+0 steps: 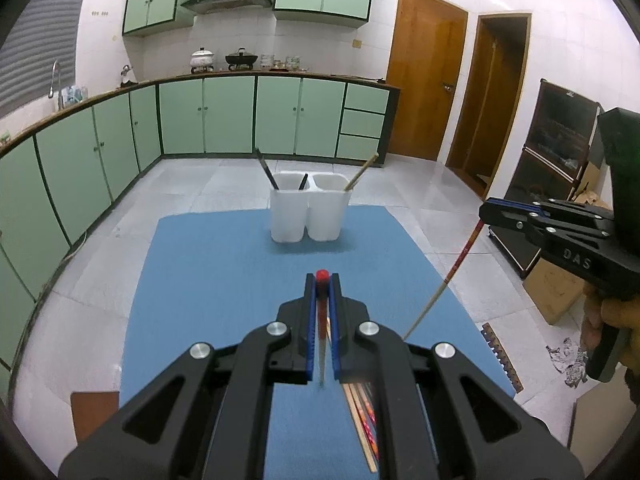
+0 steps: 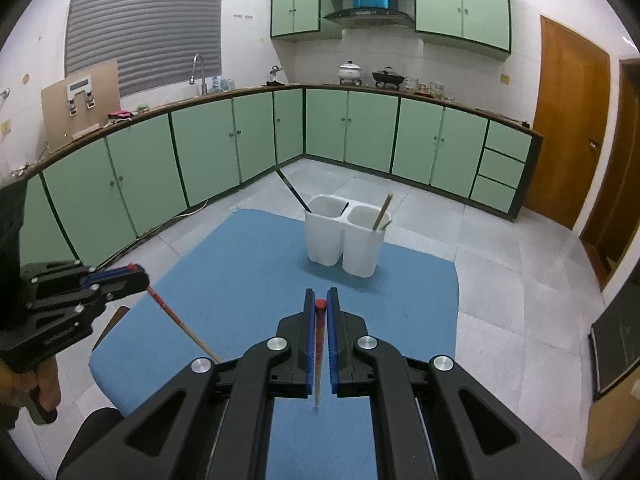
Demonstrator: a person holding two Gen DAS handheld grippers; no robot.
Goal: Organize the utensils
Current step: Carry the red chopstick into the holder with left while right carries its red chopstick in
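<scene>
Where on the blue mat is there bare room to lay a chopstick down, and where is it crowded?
The blue mat lies bare between the white two-part holder at its far edge and the left tongs, and along its left side. It is crowded at the near right, where loose chopsticks lie; each pair of tongs is shut on a red-tipped chopstick.

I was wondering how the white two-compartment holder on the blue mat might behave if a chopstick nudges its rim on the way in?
The white holder looks like thin plastic holding few utensils, so it is probably light and may slide on the blue mat. It stands tall on a narrow base, so a push at the rim could tip it. The leaning black utensil may add slight leverage.
</scene>
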